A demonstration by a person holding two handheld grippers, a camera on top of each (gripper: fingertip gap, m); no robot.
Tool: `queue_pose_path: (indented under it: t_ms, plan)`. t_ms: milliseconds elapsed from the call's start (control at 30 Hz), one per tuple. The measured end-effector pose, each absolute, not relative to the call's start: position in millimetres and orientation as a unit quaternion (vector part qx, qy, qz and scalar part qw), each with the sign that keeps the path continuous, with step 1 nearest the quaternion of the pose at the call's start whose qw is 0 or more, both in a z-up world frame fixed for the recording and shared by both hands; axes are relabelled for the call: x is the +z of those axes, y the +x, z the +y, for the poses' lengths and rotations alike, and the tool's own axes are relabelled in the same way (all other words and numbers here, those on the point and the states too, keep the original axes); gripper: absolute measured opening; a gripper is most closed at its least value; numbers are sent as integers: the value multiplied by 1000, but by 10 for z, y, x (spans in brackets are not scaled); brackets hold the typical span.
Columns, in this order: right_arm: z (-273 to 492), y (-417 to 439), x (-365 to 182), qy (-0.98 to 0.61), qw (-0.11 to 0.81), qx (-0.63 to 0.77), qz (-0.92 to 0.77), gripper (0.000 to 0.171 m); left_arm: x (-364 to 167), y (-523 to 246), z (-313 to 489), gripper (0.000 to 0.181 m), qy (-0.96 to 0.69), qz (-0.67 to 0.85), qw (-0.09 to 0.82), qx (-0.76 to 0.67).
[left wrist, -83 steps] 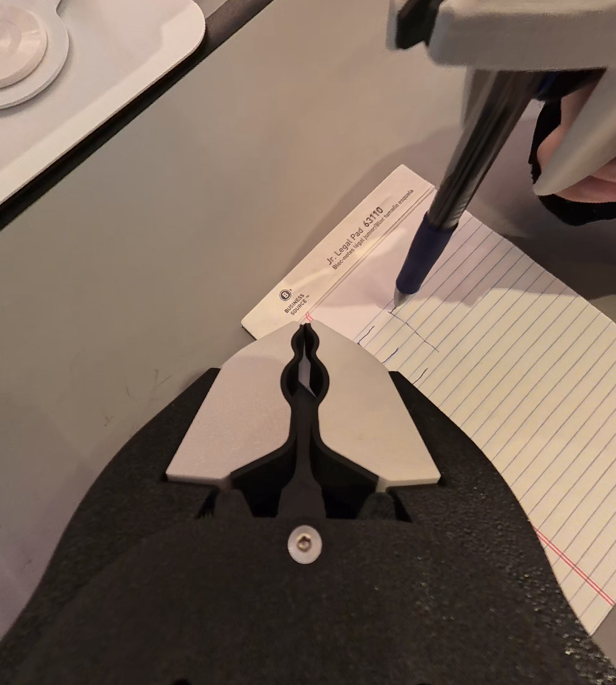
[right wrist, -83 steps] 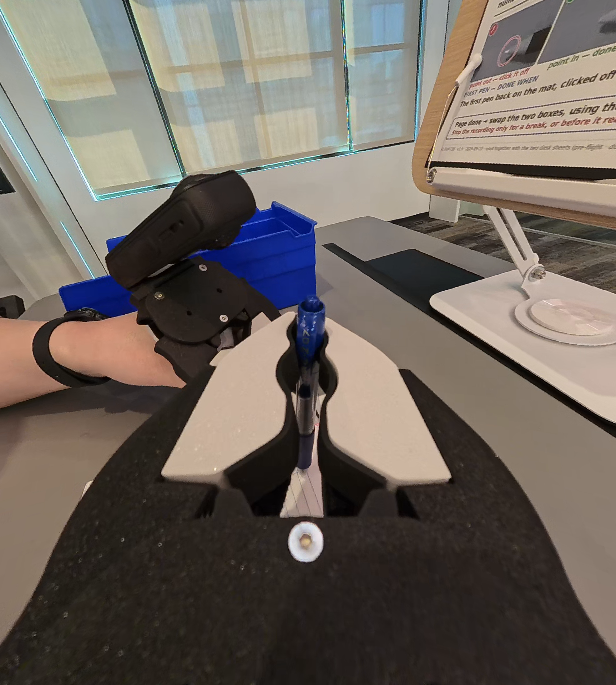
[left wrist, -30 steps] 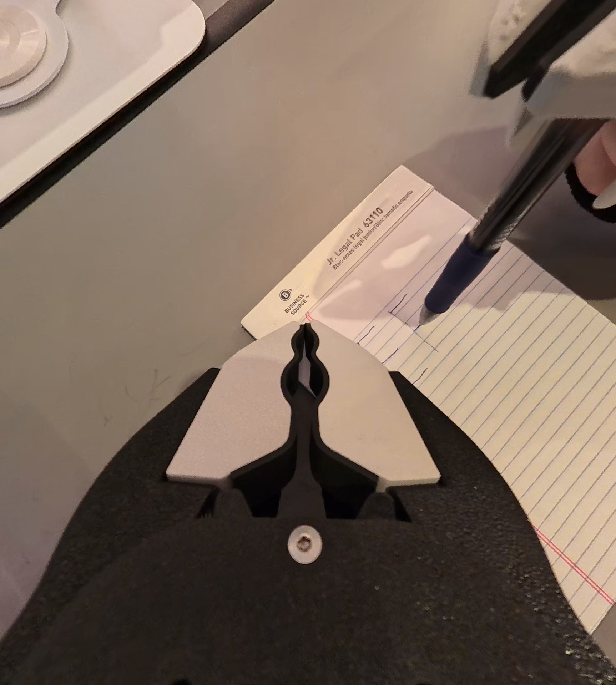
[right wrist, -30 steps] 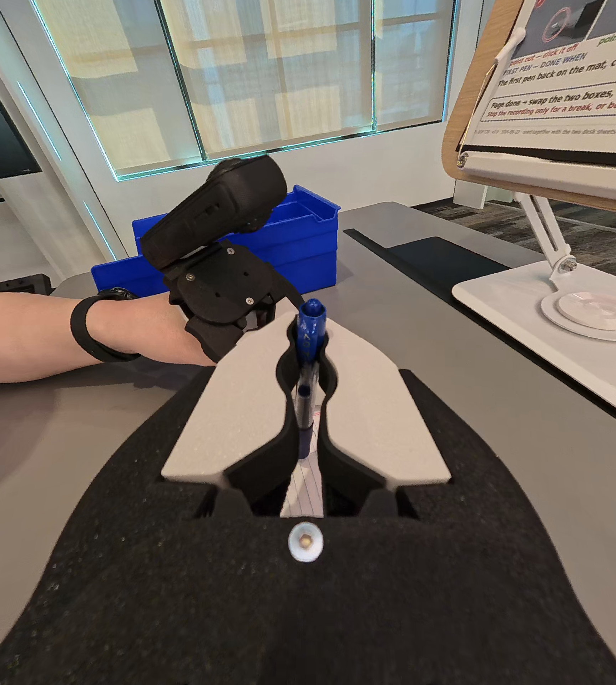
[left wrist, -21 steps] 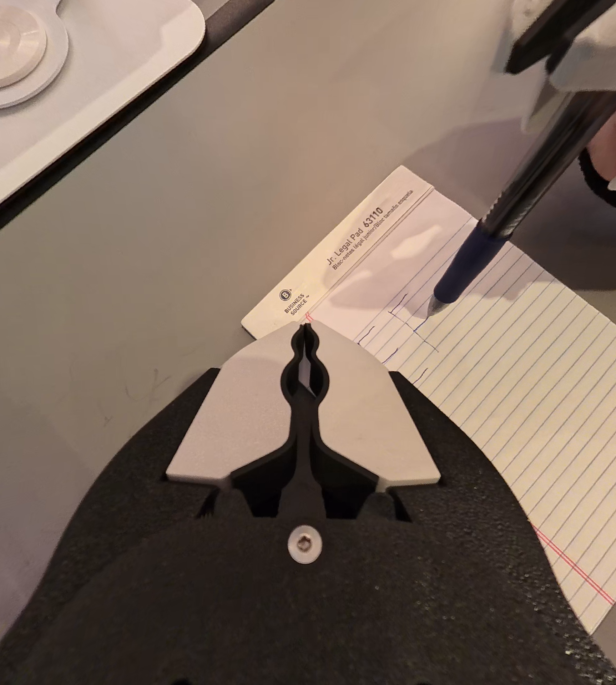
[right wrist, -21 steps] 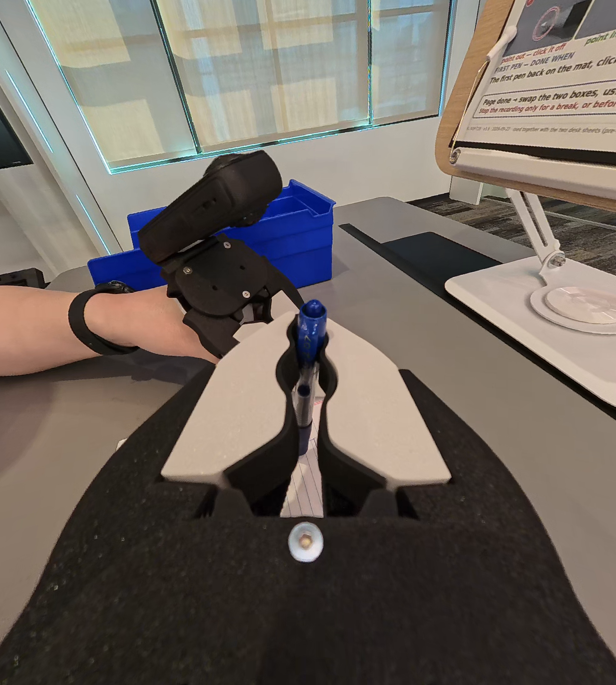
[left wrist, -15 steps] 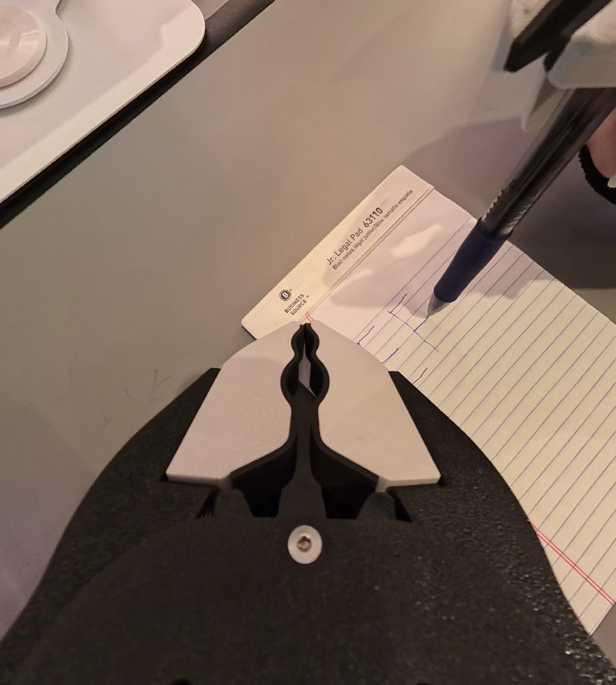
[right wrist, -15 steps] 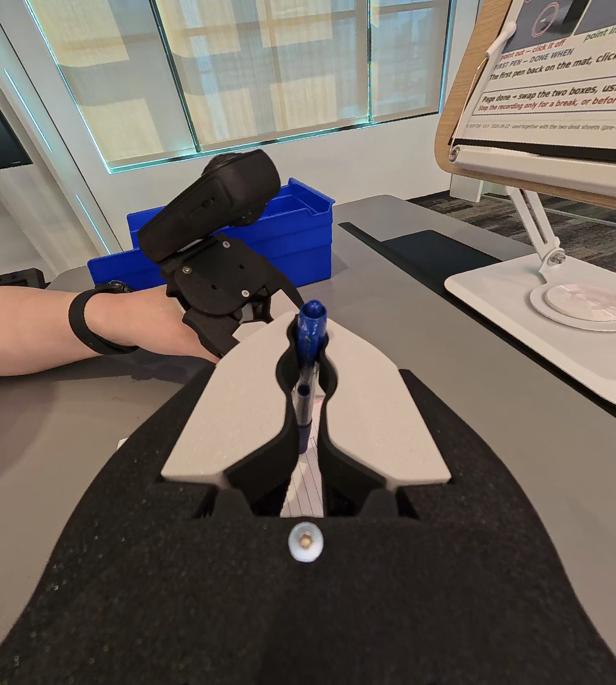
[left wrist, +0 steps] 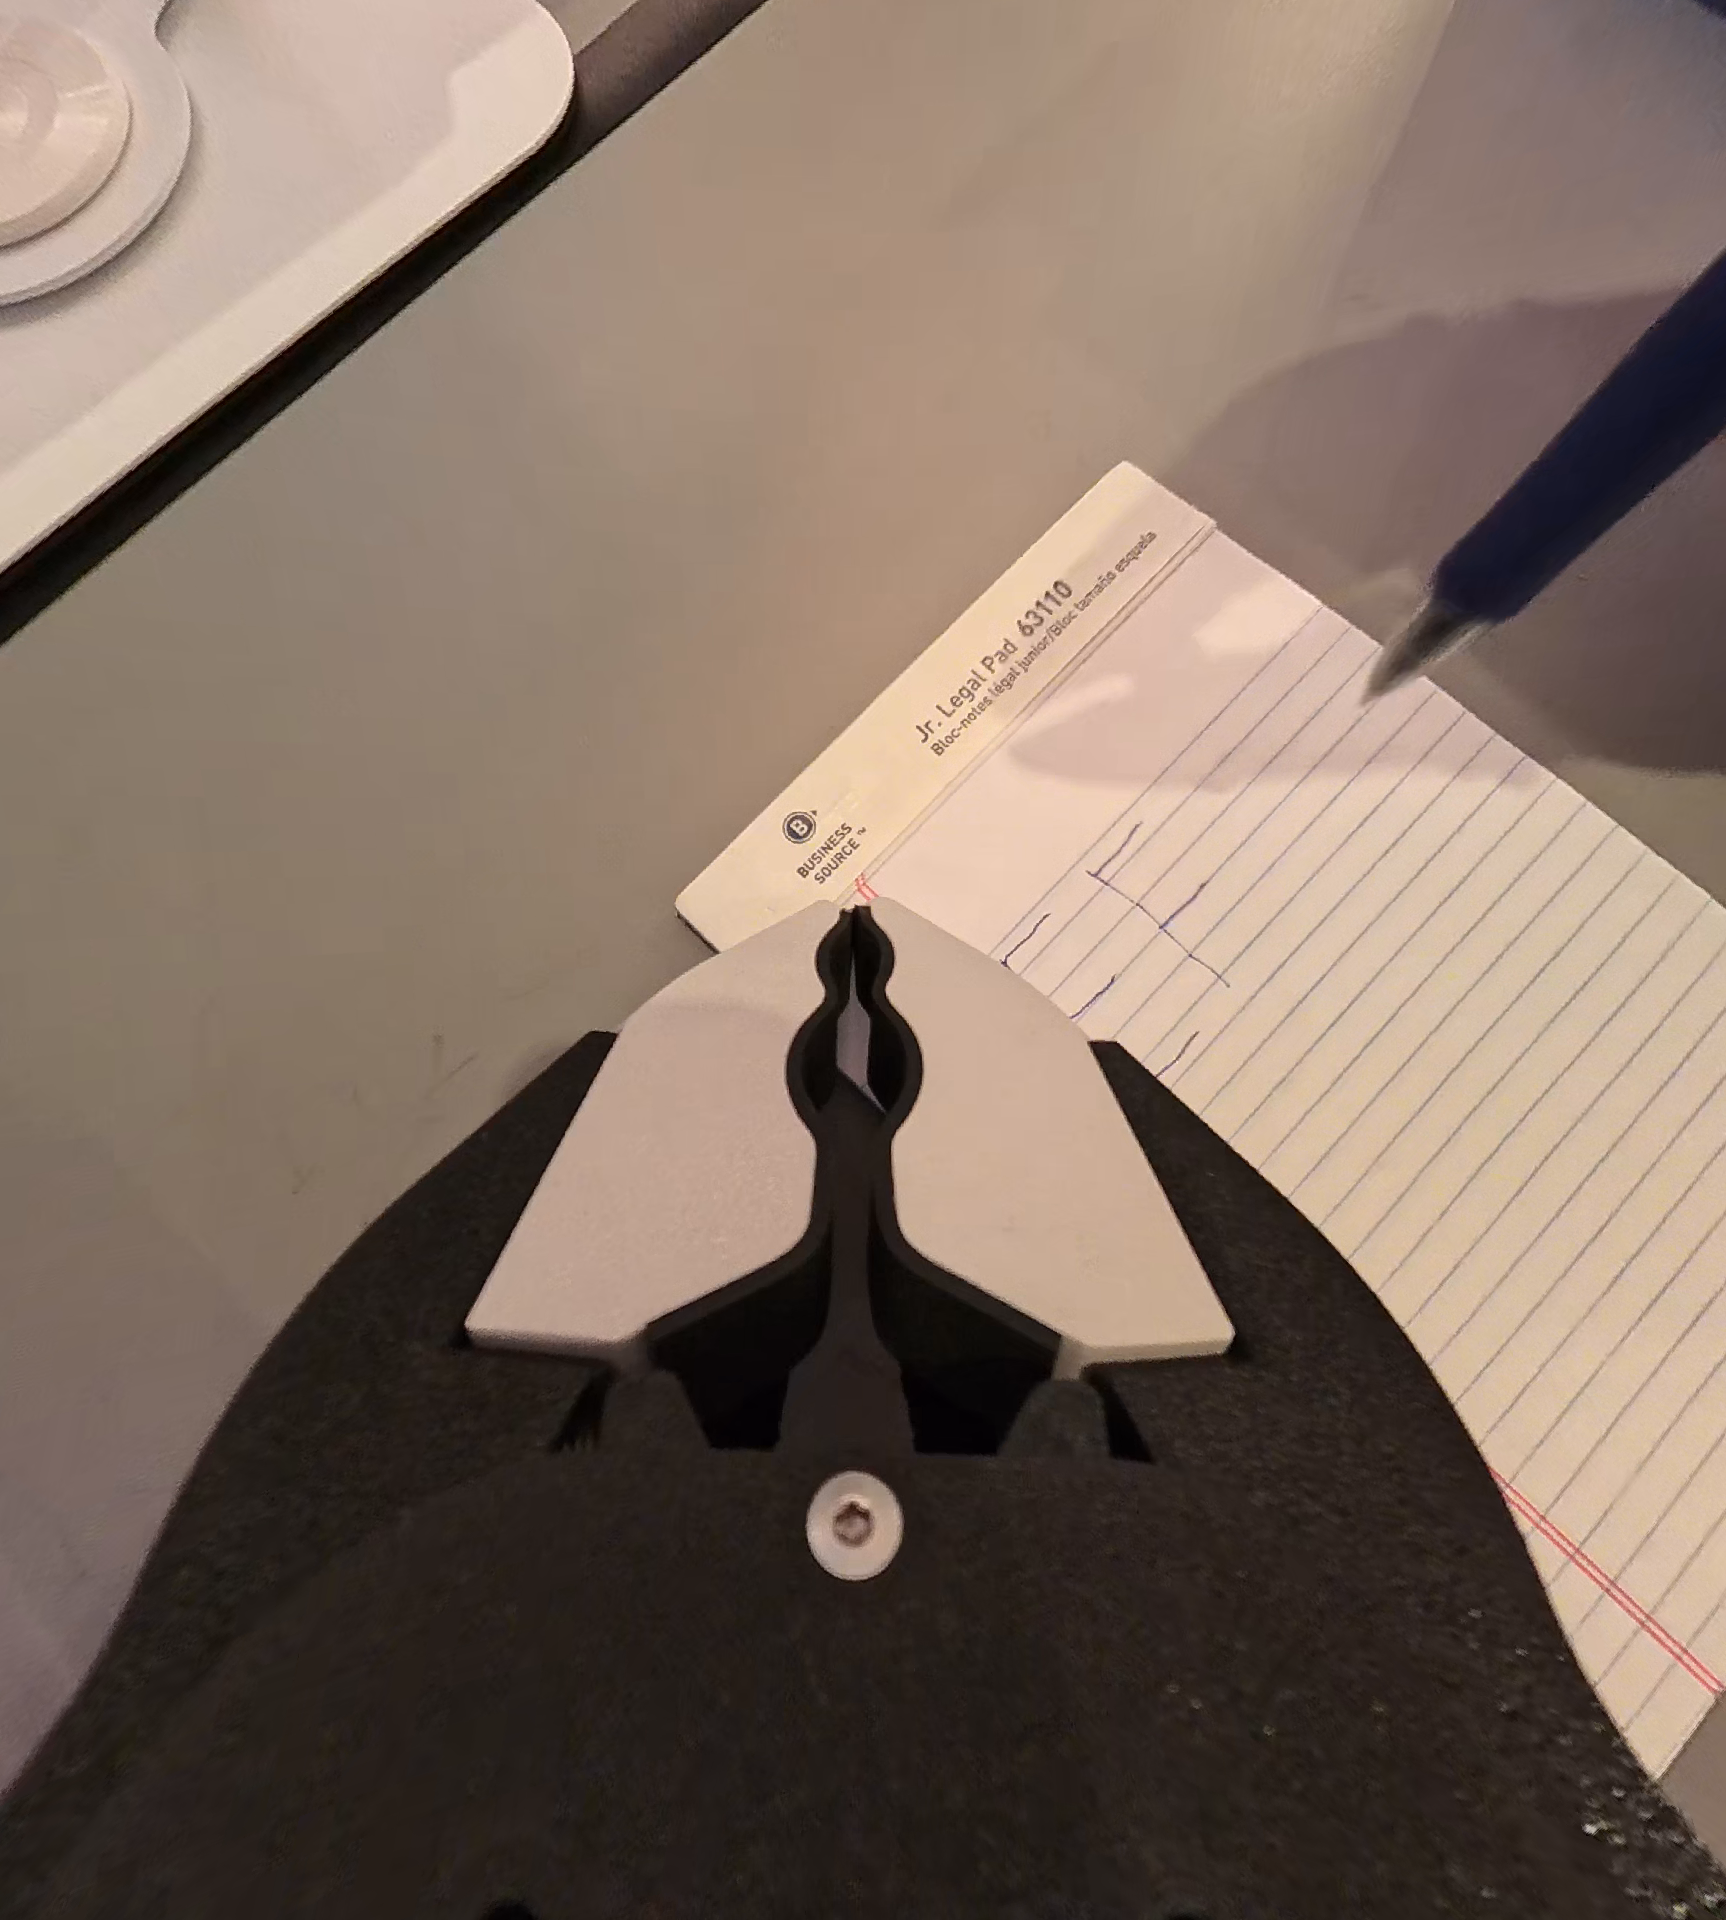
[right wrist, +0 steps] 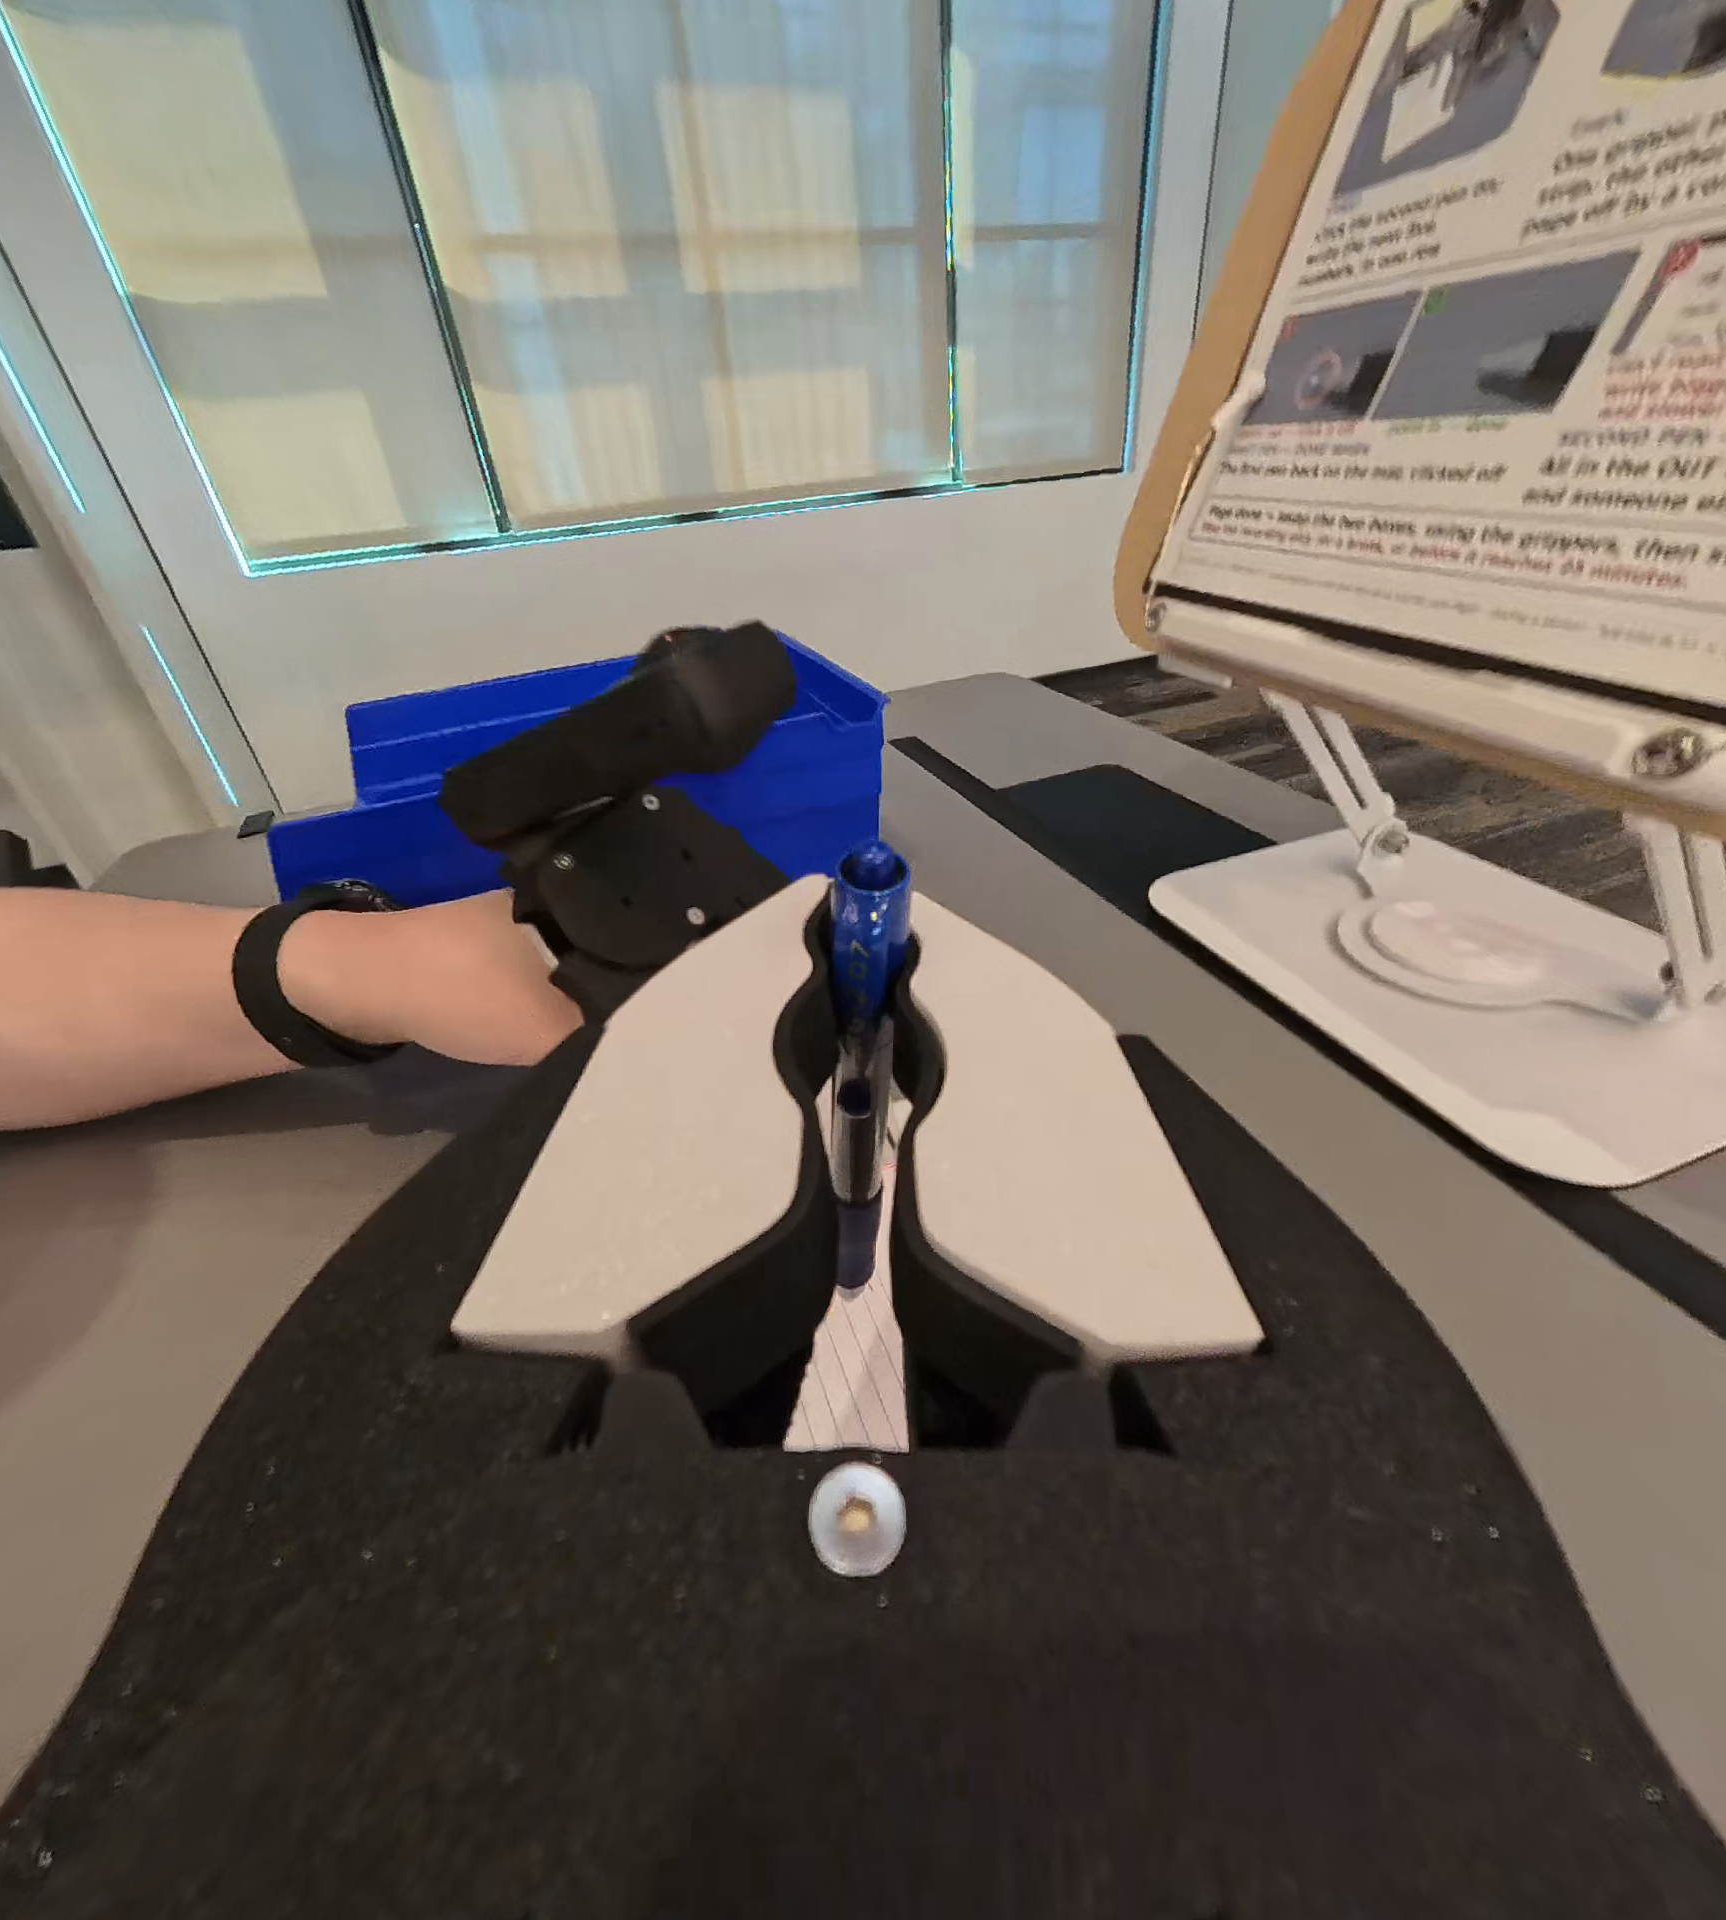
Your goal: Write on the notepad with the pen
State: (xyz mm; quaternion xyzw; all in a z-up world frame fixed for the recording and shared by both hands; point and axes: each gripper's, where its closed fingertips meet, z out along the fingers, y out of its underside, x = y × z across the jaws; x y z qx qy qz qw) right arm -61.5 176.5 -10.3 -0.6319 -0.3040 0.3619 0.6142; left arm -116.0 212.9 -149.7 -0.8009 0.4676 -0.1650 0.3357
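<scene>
A white lined notepad (left wrist: 1461, 1091) lies on the grey table with a few short blue pen marks (left wrist: 1139, 914) near its top left. My left gripper (left wrist: 855, 914) is shut with its tips down on the pad's top left corner; nothing shows between the fingers. My right gripper (right wrist: 864, 914) is shut on a blue pen (right wrist: 864, 1039), which stands tip down between its fingers. In the left wrist view the pen (left wrist: 1617, 457) is lifted off the page, its tip above the pad's top right part. A strip of the pad (right wrist: 854, 1382) shows under the right gripper.
A white stand base (left wrist: 215, 208) sits at the far left on a dark mat (right wrist: 1129, 831). It also shows in the right wrist view (right wrist: 1461, 1018), bearing a tilted board with printed sheets (right wrist: 1565, 364). A blue bin (right wrist: 610, 769) stands behind the left gripper and a person's forearm (right wrist: 111, 997). The tips of one gripper are about 15 cm away from the tips of the other.
The pen has lifted off the page and moved up and to the right, away from the blue marks. The left gripper has stayed on the pad's corner.
</scene>
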Motion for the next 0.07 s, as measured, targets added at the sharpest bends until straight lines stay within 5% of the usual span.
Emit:
queue_pose_path:
  t_ms: [67]
  plan:
    - [1837,-668,-211,-646,596,370,-302,5,-1497,-1161,2127,0,-800,469,336,-162]
